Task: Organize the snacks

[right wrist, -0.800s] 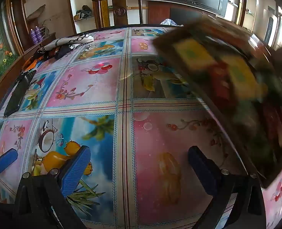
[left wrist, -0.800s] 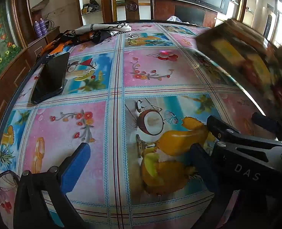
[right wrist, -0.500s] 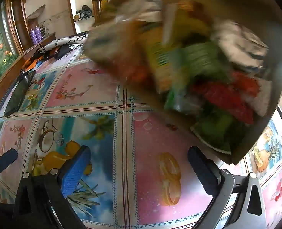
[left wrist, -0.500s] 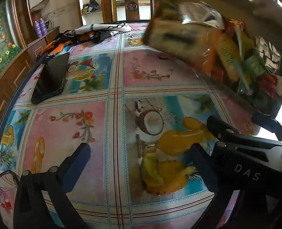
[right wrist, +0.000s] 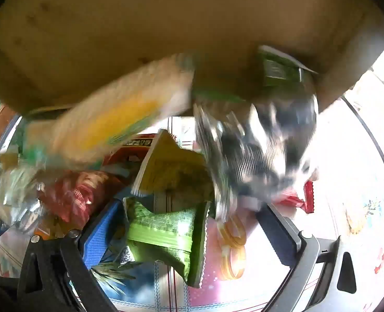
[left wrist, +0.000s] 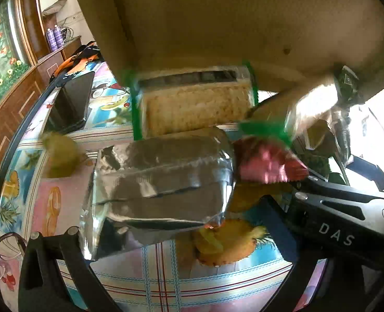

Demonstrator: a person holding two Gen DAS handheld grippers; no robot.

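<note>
The surface (left wrist: 62,202) wears a glossy cloth of pink and blue squares with fruit prints; a dark tablet (left wrist: 72,104) lies at its far left edge, glasses (left wrist: 2,254) at the near left. Behind stand a wooden cabinet (left wrist: 12,104) and two purple cans (left wrist: 54,37).

A tan box (left wrist: 231,18) hangs tipped, mouth down, over the surface, filling the top of both views, and snacks are spilling from it. A cracker pack (left wrist: 194,104) lies with its long axis across the left view; below it a clear pack (left wrist: 163,192) runs the same way, tilted. In the right view a blurred yellow-striped bag (right wrist: 114,124) slants down to the left, and a green packet (right wrist: 166,234) lies on the surface.

The left gripper (left wrist: 166,236) has its fingers spread, empty, the clear pack just above them. The right gripper (right wrist: 189,231) is spread too, the green packet between its fingers untouched.
</note>
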